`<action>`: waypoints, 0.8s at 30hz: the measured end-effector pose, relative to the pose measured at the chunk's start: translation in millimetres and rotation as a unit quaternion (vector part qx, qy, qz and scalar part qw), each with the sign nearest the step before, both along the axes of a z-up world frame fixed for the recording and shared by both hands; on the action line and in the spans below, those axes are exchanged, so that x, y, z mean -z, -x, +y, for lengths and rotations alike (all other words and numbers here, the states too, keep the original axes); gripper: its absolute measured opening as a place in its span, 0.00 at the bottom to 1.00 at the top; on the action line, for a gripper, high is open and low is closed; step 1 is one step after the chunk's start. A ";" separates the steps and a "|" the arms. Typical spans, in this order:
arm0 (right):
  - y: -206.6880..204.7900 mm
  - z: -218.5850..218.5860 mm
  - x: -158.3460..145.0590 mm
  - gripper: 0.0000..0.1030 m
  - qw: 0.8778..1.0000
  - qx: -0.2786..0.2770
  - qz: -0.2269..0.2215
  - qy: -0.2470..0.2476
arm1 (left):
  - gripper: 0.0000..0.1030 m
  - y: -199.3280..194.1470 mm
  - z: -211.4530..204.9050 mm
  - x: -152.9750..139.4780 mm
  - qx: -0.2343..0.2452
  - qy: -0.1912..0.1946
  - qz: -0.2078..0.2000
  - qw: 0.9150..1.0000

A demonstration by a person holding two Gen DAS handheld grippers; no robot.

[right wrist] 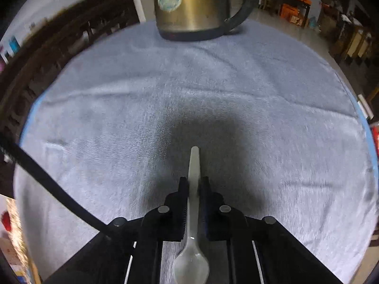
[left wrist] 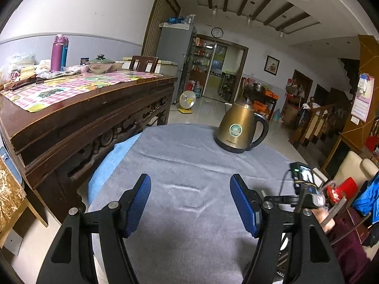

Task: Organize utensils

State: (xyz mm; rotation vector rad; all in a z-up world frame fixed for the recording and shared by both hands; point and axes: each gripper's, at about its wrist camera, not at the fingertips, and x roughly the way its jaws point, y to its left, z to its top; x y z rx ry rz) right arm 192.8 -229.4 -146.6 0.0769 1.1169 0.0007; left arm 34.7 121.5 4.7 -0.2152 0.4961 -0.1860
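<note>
Right wrist view: right gripper clamped on white spoon, handle toward kettle, bowl nearest the camera.
Spoon tip: seemingly just above grey towel; blur hides contact.
Left gripper: jaws apart, empty, over towel short of kettle.

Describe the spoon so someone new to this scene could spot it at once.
Find the round table under the grey-blue towel, with the brass-coloured electric kettle at its far side. Nearer the camera, the right gripper is shut on the spoon, its handle pointing toward the kettle and its bowl back by the gripper's body. It is pale, translucent white, and the only utensil in view.
</note>
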 end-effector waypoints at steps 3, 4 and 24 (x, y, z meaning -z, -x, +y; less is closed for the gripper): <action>36.1 -25.7 -15.1 0.11 0.997 0.030 -0.054 -0.037 | 0.68 8.2 -0.4 -5.8 0.004 0.002 -0.007 1.000; 44.4 -31.8 -20.6 0.11 0.996 0.037 -0.066 -0.050 | 0.68 12.3 -1.3 -8.4 0.009 0.005 -0.010 1.000; 298.2 -60.4 -155.6 0.11 0.877 0.054 -0.416 -0.233 | 0.68 88.7 -14.4 -33.3 0.035 -0.015 -0.047 0.998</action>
